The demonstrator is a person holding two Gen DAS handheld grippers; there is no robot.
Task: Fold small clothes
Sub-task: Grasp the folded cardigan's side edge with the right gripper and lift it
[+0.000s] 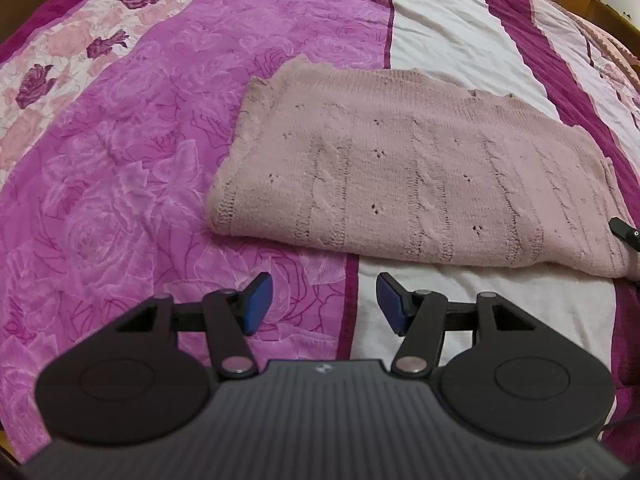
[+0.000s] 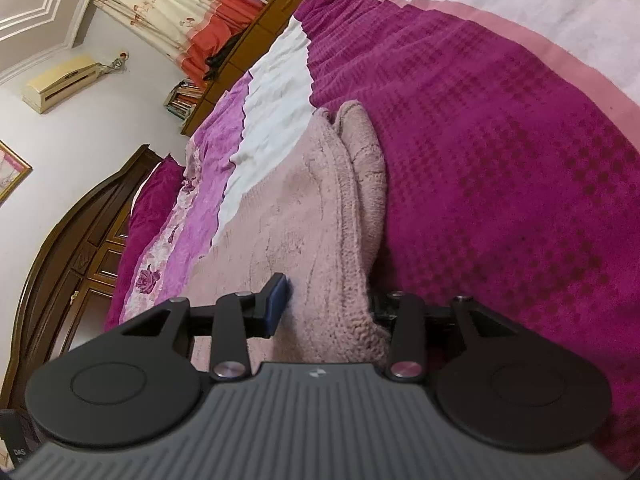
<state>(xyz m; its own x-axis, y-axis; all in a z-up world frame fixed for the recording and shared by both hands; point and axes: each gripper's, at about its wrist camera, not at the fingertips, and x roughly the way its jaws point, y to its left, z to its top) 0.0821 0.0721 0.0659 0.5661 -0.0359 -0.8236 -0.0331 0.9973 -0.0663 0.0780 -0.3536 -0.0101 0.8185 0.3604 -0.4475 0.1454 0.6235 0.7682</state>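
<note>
Lying flat on a bed, one pink knitted sweater (image 1: 400,168) is already folded into a thick rectangle, spanning the purple floral and white bands of the single bedspread (image 1: 120,200). Two grippers work it. One, the right gripper (image 2: 324,308), has the sweater's near edge between its jaws, which stand at a middling gap, one blue pad (image 2: 277,304) against the knit, the other hidden; whether it clamps cannot be told. The left gripper (image 1: 320,304) hovers half open and empty, just short of the near edge. For a clean fold, both should probably pinch every layer and lift together.
</note>
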